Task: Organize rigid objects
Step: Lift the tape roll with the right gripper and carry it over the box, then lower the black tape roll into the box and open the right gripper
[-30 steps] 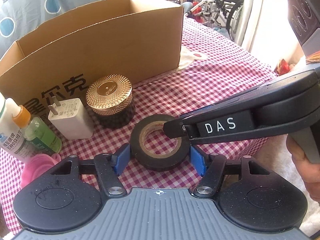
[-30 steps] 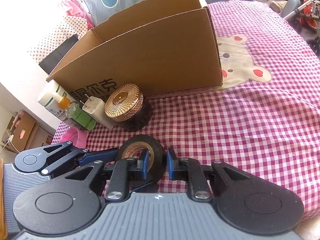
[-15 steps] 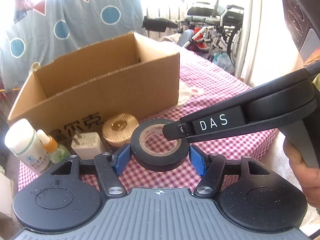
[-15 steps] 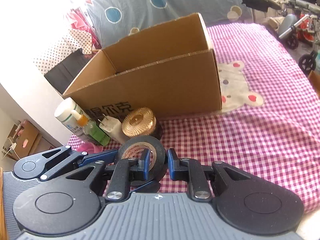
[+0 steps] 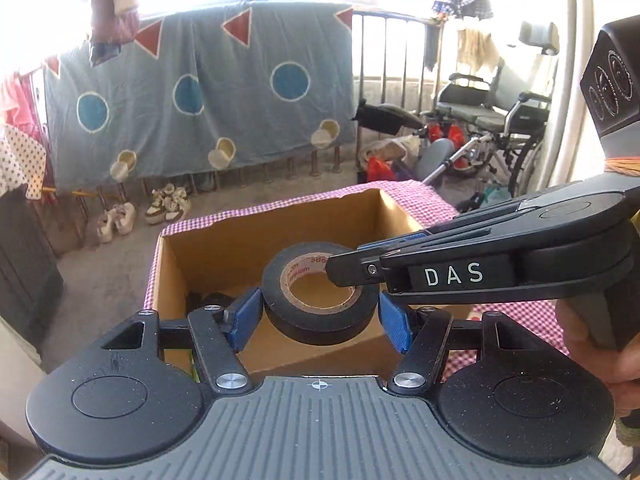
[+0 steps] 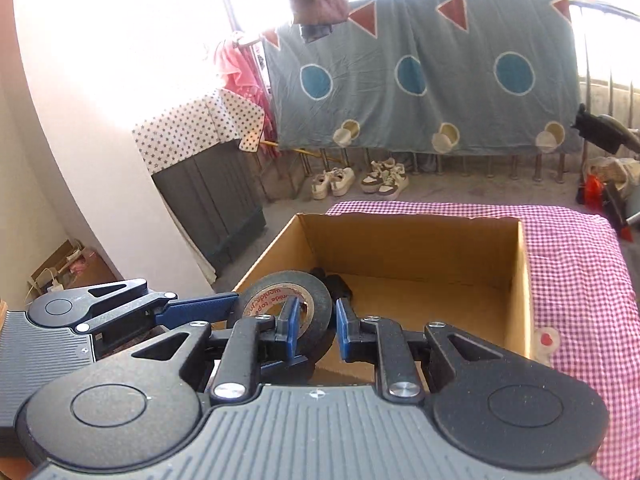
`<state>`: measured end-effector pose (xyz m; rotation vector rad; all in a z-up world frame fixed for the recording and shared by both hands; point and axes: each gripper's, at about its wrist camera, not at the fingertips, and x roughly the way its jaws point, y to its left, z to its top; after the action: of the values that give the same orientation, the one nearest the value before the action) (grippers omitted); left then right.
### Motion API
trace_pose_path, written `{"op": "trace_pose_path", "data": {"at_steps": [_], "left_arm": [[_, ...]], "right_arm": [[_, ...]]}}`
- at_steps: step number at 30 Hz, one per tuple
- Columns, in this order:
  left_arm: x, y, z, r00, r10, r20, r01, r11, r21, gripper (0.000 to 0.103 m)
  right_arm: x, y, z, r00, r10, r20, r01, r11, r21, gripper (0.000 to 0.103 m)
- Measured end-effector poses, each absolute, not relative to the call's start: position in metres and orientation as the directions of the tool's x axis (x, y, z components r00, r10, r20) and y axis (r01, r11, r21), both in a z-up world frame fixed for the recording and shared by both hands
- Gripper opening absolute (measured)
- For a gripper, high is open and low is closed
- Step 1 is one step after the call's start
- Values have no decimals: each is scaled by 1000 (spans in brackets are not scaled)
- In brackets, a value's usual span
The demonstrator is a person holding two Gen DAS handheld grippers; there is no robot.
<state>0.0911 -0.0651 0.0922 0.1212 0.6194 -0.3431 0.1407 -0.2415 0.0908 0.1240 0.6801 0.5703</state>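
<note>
Both tools hold one roll of black tape (image 5: 320, 292) in the air over the open cardboard box (image 6: 516, 280). The left tool (image 5: 320, 318) has its blue pads (image 5: 242, 322) set against the outer sides of the roll, one pad on each side, so the roll sits flat between them with its hole facing up. The right tool (image 6: 314, 330) comes in from the right and pinches the wall of the roll: one finger goes down through the hole, the other presses on the outside, and the pads stand close together with only the band of tape between them. A hand (image 5: 588, 344) grips that tool's handle at the right edge of the left wrist view.

The box stands on a desk covered by a pink checked cloth (image 6: 580, 264). Its flaps are up and its floor is mostly bare; something small and dark (image 6: 334, 280) lies in the near left corner, too shadowed to name. Beyond the desk a blue blanket with circles (image 6: 420, 76) hangs over a railing, with shoes (image 6: 360, 180) on the floor beneath, and a wheelchair (image 5: 492, 120) stands off to the right.
</note>
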Motion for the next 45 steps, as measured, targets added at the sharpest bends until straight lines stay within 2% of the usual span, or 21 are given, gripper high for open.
{"op": "trace_pose_path", "data": {"at_steps": [5,8,13,16,21,29,34,39,45], "left_arm": [[155,-49,68,621,-220,-753,335,942,1,64],[188,-41,45,504,-206,-839,314,948,-45,64],[223,-26,15,355,-186,-916,285,955,-84,64],[228,-27,12,363,-147,-920,316,948,-27,63],[233,-31,14,350,-138,-927,345,939,-10,64],[220,-30,29,393,-145,-908,338,941,-4,65],[187,-25,61,477,-208,-854,358,933,-27,67],[134,-9,89,581,-285,-763,355,932,-77,68],[75,5,76,612,-355,-707,340,925,-170,68]], "right_arm": [[221,-209,61,454,562,-692,-444,815,371,22],[263,-195,31,329,572,-751,-395,806,441,22],[306,-187,-16,190,596,-780,-288,794,536,21],[312,-185,-33,142,609,-780,-250,785,567,21],[316,-183,-46,96,627,-773,-229,769,596,21],[307,-192,-30,136,650,-747,-243,753,611,22],[273,-220,5,217,703,-678,-271,710,650,23],[208,-263,44,330,752,-571,-318,658,683,23],[120,-304,50,435,770,-467,-324,617,717,23]]}}
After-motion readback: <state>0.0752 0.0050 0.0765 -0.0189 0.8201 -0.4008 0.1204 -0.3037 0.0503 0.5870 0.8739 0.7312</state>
